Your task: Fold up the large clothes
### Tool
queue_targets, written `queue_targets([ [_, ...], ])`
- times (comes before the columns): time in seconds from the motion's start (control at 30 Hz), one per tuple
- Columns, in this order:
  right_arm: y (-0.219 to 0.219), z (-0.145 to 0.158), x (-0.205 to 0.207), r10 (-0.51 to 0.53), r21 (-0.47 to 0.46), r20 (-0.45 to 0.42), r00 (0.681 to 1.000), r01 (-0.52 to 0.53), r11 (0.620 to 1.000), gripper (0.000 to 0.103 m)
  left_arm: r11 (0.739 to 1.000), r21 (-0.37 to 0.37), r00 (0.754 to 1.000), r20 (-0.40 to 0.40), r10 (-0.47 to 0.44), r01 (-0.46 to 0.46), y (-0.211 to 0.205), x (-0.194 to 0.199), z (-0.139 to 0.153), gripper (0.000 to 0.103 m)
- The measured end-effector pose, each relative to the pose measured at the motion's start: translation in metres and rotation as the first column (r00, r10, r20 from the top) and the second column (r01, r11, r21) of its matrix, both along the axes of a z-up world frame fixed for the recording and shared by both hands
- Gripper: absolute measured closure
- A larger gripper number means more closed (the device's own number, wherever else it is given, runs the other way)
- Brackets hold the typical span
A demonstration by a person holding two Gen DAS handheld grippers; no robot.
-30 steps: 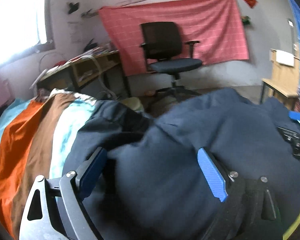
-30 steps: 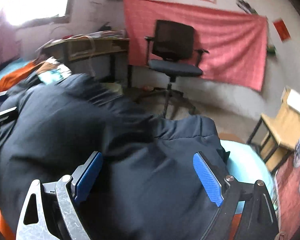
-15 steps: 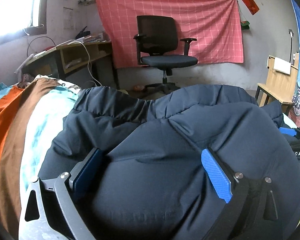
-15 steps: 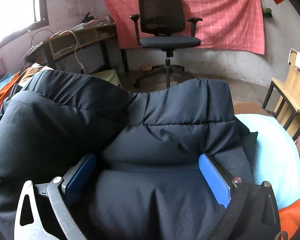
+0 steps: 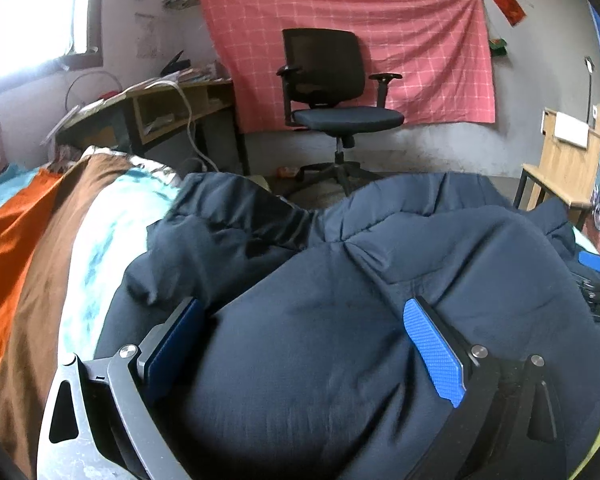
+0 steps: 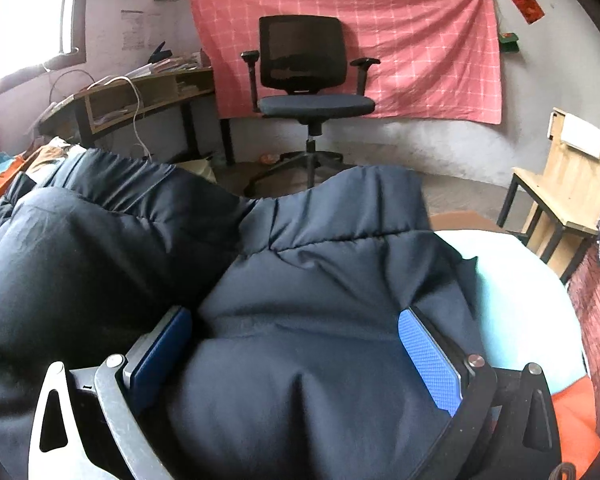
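Blue textured pads line both grippers, and each gripper stands spread wide with puffy fabric bulging up between its fingers. The left gripper (image 5: pixel 308 344) is released, its jaws apart on either side of a swollen fold of the dark navy padded jacket (image 5: pixel 340 300); the pads touch the fabric at the sides without pinching it. The right gripper (image 6: pixel 296 344) is likewise released, straddling another quilted section of the jacket (image 6: pixel 320 280), with a stitched seam running across just beyond its tips.

The jacket lies heaped on the bed, filling the near and middle ground of both views. To its left the bed cover (image 5: pixel 40 260) shows orange, brown and pale turquoise bands; to its right, in the right wrist view, a pale blue patch of the cover (image 6: pixel 532 300) shows.

Farther off, a black office chair (image 5: pixel 332 92) stands on the floor before a pink checked cloth (image 5: pixel 420 48) hung on the wall. A cluttered counter (image 5: pixel 160 108) sits far left, a wooden stand (image 6: pixel 572 168) far right.
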State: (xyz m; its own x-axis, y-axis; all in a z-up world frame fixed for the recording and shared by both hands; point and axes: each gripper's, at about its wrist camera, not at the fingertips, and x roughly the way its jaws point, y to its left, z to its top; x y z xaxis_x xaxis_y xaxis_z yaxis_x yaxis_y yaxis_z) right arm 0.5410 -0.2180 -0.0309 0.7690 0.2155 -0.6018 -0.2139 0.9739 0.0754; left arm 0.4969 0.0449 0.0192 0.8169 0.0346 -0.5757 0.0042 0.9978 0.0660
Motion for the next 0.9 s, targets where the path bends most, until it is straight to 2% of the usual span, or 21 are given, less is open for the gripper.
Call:
queue_targets([
  [0.13,-0.021,0.016,-0.012,-0.008,0.045,0.021,1.0,0.007,0.999,0.0,0.998,-0.056,1.0,0.019,-0.004,0.005,0.019,-0.016,0.015,0.005],
  [0.33,-0.052,0.02,-0.018,-0.016,-0.002,-0.003,1.0,0.016,1.0,0.0,0.997,-0.08,1.0,-0.007,-0.001,0.0,0.045,-0.033,0.027,0.005],
  [0.5,-0.075,0.015,-0.024,-0.027,0.016,-0.054,0.998,0.028,0.999,0.0,0.993,-0.113,0.999,-0.037,0.036,-0.04,0.069,-0.047,0.029,0.005],
  [0.67,-0.081,0.008,-0.027,0.019,0.011,-0.103,0.995,-0.018,1.0,0.0,0.985,-0.153,0.993,-0.099,0.061,-0.075,0.094,-0.05,0.024,0.005],
  [0.83,-0.084,-0.005,-0.025,0.068,0.021,-0.162,0.985,-0.065,0.998,0.0,0.97,-0.238,0.988,-0.154,0.004,-0.041,0.113,-0.053,0.015,0.005],
  [0.9,-0.089,-0.01,-0.02,0.084,0.079,-0.208,0.974,-0.068,0.995,0.0,0.968,-0.249,0.985,-0.174,-0.004,-0.041,0.118,-0.05,0.011,0.005],
])
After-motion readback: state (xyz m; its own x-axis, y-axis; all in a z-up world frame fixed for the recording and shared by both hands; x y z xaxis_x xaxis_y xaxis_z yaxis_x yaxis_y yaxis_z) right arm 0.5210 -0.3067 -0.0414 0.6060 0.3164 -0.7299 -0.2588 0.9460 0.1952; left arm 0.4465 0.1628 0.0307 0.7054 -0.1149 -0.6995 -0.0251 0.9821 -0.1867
